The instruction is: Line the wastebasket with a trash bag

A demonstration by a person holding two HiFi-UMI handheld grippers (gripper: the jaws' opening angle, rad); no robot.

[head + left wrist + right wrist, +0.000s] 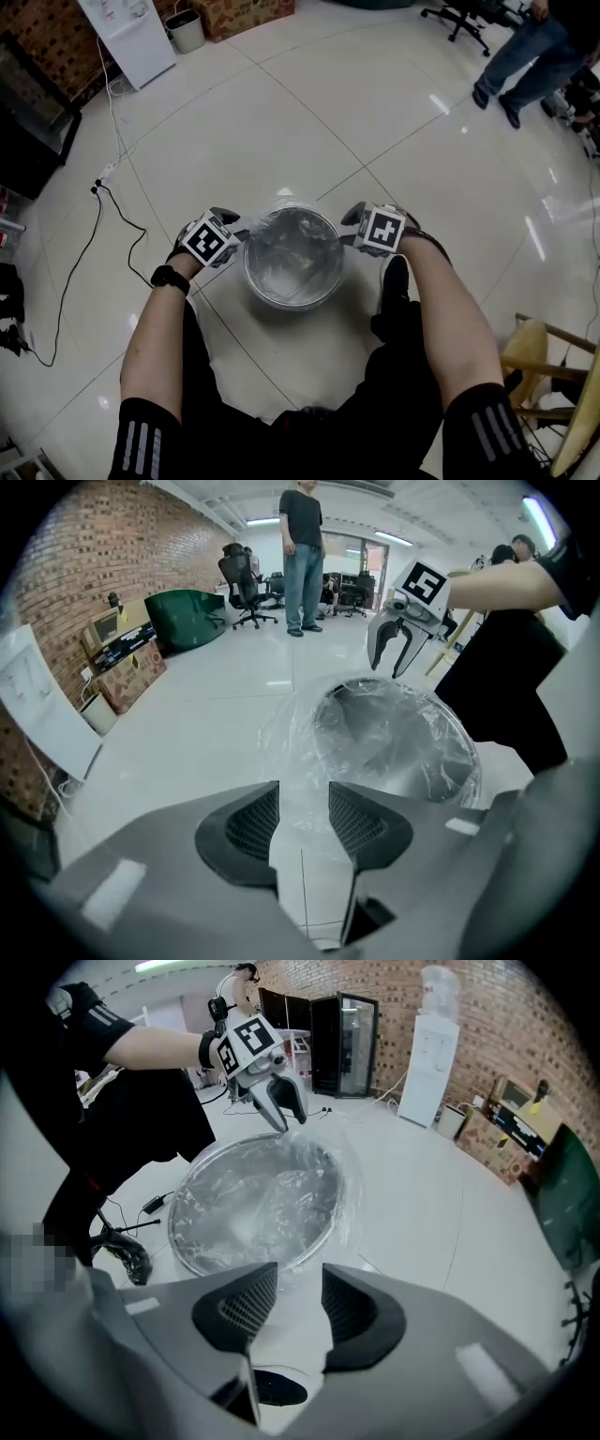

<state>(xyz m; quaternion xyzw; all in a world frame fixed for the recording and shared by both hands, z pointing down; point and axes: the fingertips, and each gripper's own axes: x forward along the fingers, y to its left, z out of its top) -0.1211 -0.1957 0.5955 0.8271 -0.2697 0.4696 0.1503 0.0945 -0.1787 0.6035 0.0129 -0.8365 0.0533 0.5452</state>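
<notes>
Wastebasket [292, 304]: a round, silvery drum standing on glossy white floor tiles [309, 112], lined with a crinkled clear trash bag [293, 255] whose film spills over the rim. Left gripper [303, 819] and right gripper [298, 1305] flank it, their ribbed dark pads apart and pinching nothing, with loose film just ahead. Beyond, a thin black cable [117, 217] snakes across the tiles.
</notes>
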